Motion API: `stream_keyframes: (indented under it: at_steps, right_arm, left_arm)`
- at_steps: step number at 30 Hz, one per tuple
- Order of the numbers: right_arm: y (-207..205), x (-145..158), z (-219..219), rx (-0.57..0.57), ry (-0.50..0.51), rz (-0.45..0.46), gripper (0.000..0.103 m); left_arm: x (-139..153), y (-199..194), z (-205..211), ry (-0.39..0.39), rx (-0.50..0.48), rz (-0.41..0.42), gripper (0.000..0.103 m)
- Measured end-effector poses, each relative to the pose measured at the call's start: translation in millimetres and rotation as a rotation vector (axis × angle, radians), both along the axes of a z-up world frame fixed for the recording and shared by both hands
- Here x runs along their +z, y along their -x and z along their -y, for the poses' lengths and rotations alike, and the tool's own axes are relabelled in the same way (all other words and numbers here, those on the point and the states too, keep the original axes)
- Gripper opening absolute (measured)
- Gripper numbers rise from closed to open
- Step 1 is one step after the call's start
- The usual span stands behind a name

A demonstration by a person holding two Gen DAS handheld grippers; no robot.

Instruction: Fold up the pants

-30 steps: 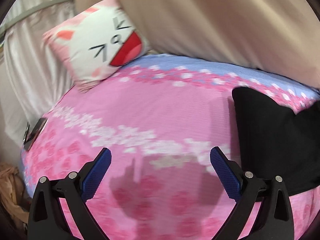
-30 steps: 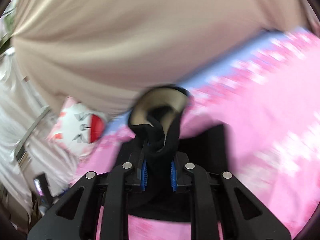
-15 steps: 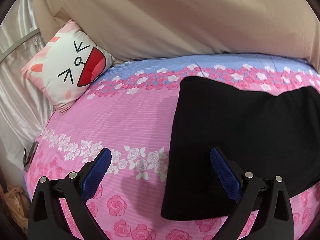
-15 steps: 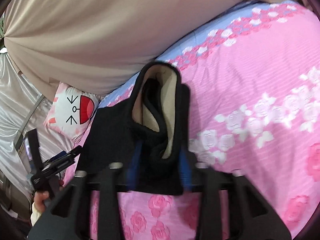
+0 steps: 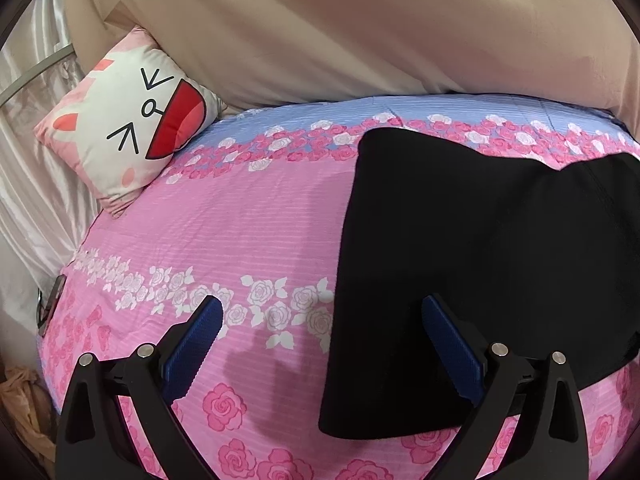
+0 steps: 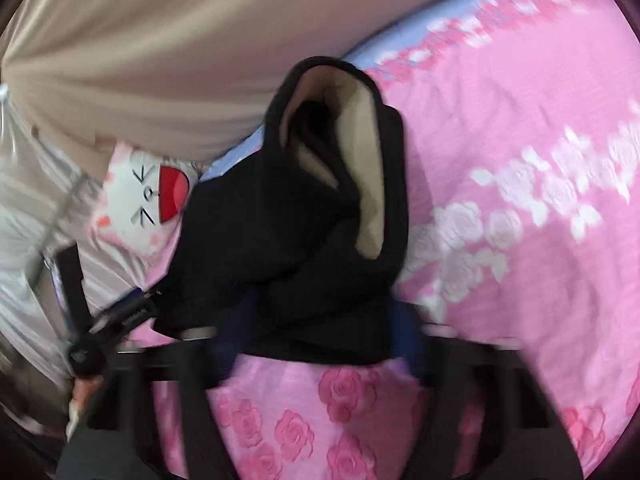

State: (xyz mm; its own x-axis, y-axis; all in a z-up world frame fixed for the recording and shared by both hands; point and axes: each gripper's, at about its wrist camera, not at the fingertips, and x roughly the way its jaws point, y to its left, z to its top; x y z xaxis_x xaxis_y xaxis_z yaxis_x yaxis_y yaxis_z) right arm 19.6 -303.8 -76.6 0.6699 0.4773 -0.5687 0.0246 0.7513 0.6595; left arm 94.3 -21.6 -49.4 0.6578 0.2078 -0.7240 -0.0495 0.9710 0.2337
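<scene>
Black pants (image 5: 472,264) lie folded flat on the pink flowered bed sheet (image 5: 240,248) at the right of the left wrist view. My left gripper (image 5: 320,336) is open and empty, hovering above the pants' left edge. In the right wrist view the pants (image 6: 304,240) bunch up, with their beige fleece lining (image 6: 360,184) showing. My right gripper (image 6: 320,336) is blurred; its jaws stand apart on either side of the bunched cloth, wider than before. The left gripper (image 6: 104,320) shows at the left of this view.
A white and pink cartoon-face pillow (image 5: 128,132) leans at the bed's far left corner. A beige curtain (image 5: 360,28) hangs behind the bed. A dark phone-like object (image 5: 50,304) lies at the bed's left edge. Silvery fabric (image 5: 28,184) lies left of the bed.
My right gripper was shut on the pants' end and has spread its jaws while lowering the cloth onto the bed. My left gripper's view swung right, over the pants.
</scene>
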Motion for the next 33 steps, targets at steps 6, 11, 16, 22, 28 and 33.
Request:
stream_keyframes:
  at_steps: [6, 11, 16, 22, 28, 33]
  right_arm:
    - [33, 36, 26, 0.002, -0.024, 0.056, 0.025]
    - [51, 1, 44, -0.018, 0.014, -0.082, 0.036]
    - [85, 29, 62, -0.178, 0.102, -0.02, 0.042]
    - [57, 120, 10, -0.096, 0.433, 0.203, 0.041]
    - [-36, 38, -21, 0.04, 0.606, -0.027, 0.036]
    - [-34, 86, -56, 0.039, 0.494, 0.098, 0.035]
  left_arm:
    - [12, 20, 15, 0.038, -0.079, -0.002, 0.098]
    - [1, 38, 41, 0.025, -0.155, -0.014, 0.098]
    - [-1, 45, 51, -0.038, -0.16, 0.016, 0.098]
    - [17, 16, 31, -0.049, -0.091, 0.06, 0.098]
    - [-10, 4, 5, 0.046, -0.061, 0.017, 0.098]
    - [-9, 8, 3, 0.054, -0.075, 0.031, 0.098]
